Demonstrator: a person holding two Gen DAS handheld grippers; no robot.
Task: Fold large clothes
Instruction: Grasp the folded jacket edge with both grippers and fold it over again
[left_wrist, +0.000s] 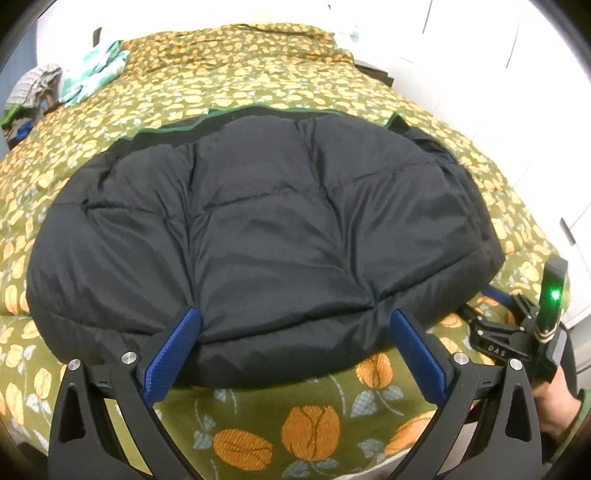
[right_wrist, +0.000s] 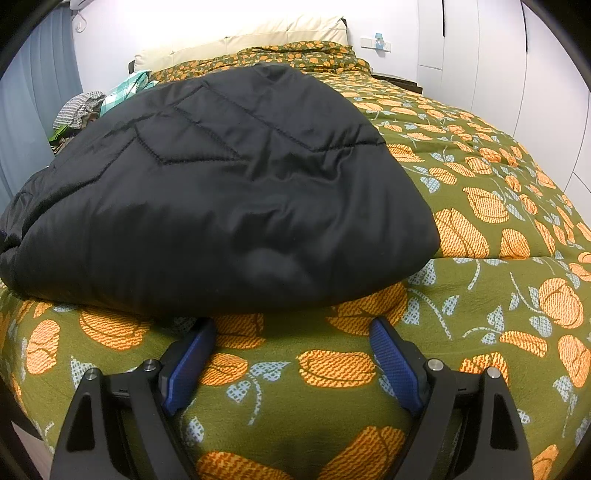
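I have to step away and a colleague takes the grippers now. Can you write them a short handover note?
Left gripper: open, its blue pads at the near hem of the black quilted puffer jacket, gripping nothing.
Right gripper: open, just short of the jacket's near edge.
The jacket lies as a folded bundle on the green, orange-flowered bedspread.
Left: check whether another fold is needed, then tidy.

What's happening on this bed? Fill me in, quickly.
A person with a handheld gripper in each hand is folding a black puffer jacket on a bed covered with a green, orange-flowered bedspread. The jacket lies in a puffy, folded bundle near the foot of the bed. The left gripper has open jaws, tips against the jacket's near edge. The right gripper is also open, just short of the bundle, holding nothing. Other clothes are piled at the far left.
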